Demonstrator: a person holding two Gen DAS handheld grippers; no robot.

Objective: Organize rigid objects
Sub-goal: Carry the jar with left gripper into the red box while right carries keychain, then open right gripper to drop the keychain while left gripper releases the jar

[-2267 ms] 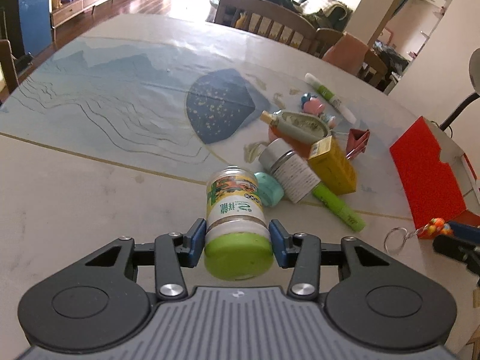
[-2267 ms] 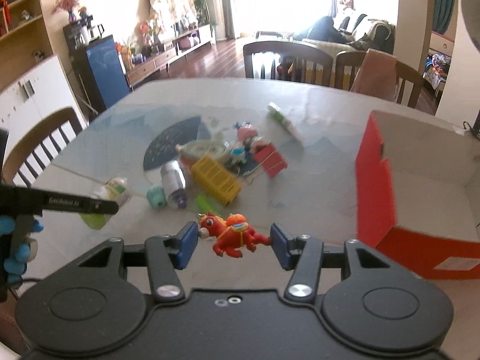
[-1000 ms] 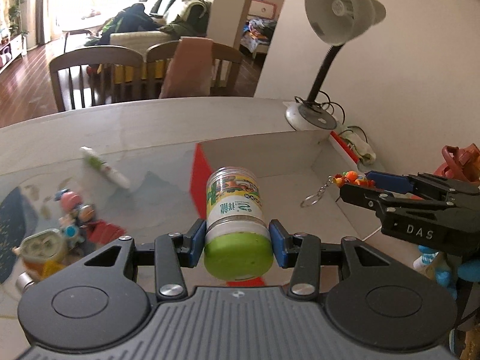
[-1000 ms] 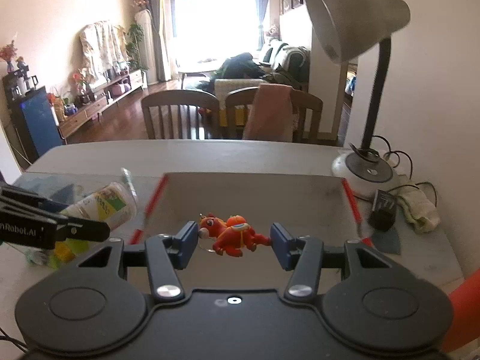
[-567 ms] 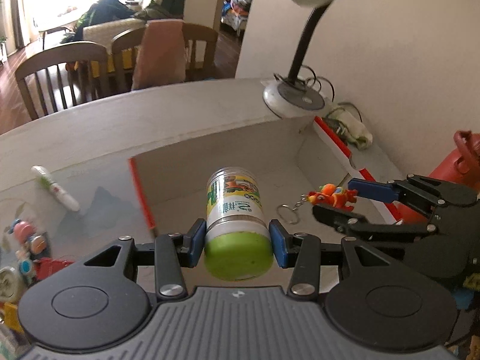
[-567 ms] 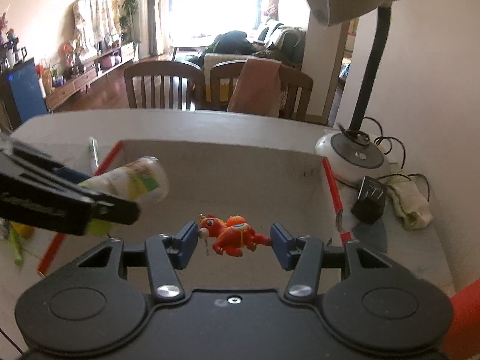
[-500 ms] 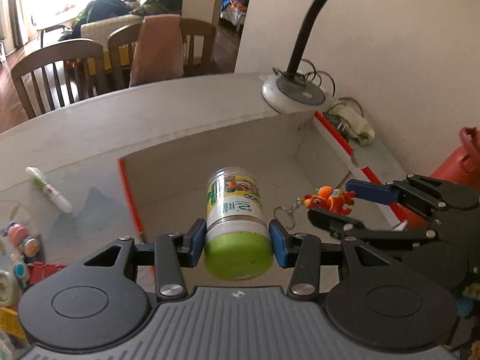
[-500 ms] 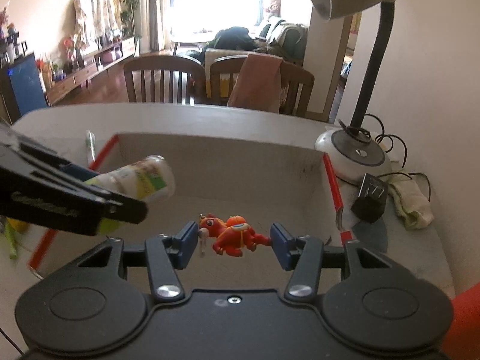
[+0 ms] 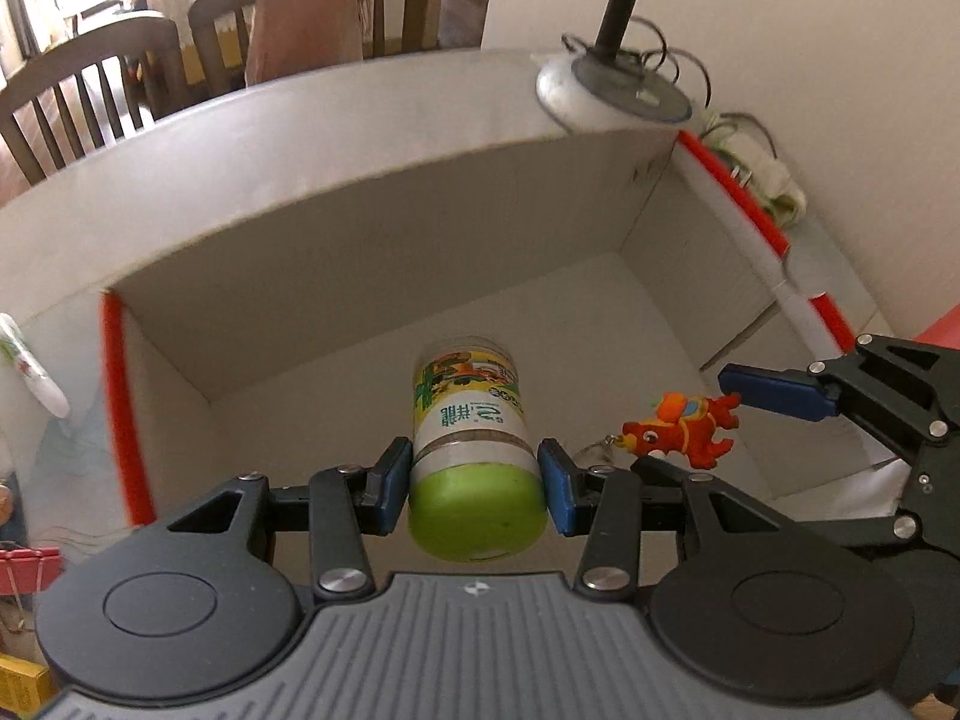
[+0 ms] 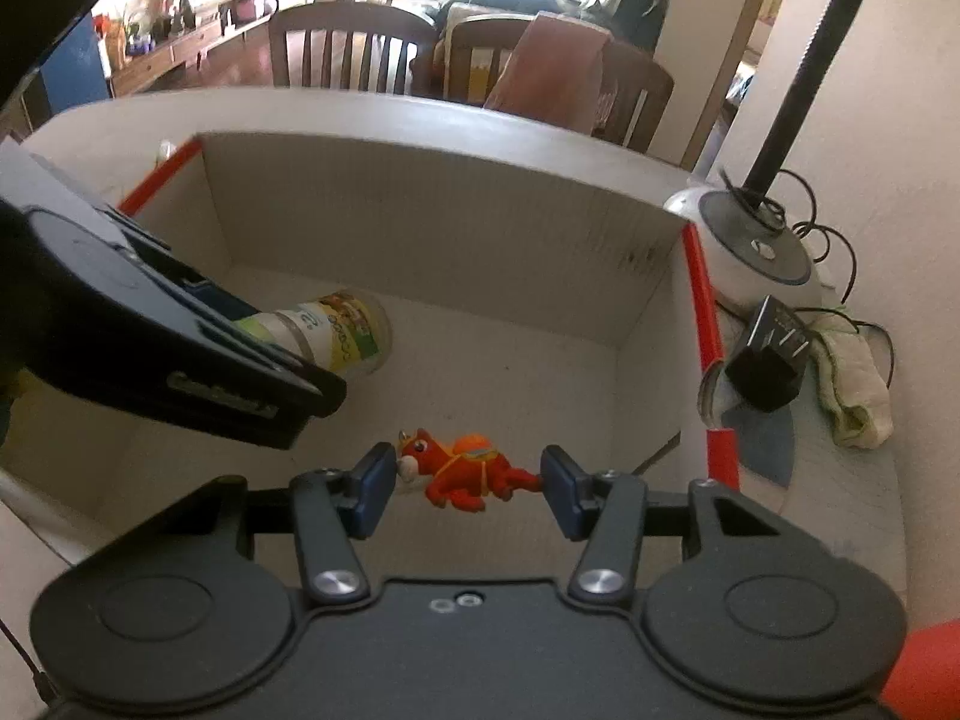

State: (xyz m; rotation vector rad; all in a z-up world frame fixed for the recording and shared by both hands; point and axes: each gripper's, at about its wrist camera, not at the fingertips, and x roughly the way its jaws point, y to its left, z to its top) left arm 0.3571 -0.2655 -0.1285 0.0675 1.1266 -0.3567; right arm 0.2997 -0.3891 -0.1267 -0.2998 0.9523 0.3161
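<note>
My left gripper (image 9: pixel 477 483) is shut on a jar with a green lid (image 9: pixel 474 438) and holds it lying along the fingers, above the open red-edged cardboard box (image 9: pixel 372 240). My right gripper (image 10: pixel 468 483) is shut on a small orange toy horse keychain (image 10: pixel 465 471) and holds it over the same box (image 10: pixel 420 228). In the left wrist view the right gripper (image 9: pixel 708 426) with the horse (image 9: pixel 681 429) is just right of the jar. In the right wrist view the left gripper with the jar (image 10: pixel 336 339) is at the left, inside the box opening.
A desk lamp base (image 10: pixel 756 258) stands behind the box's right corner, with a black adapter (image 10: pixel 762 366), cables and a cloth (image 10: pixel 852 396) beside it. A white tube (image 9: pixel 30 372) and a red clip (image 9: pixel 24 570) lie left of the box. Chairs (image 10: pixel 354 48) stand beyond the table.
Both grippers have moved forward and down over the box, which now fills both views. The jar and the horse stay held. The two grippers are closer together.
</note>
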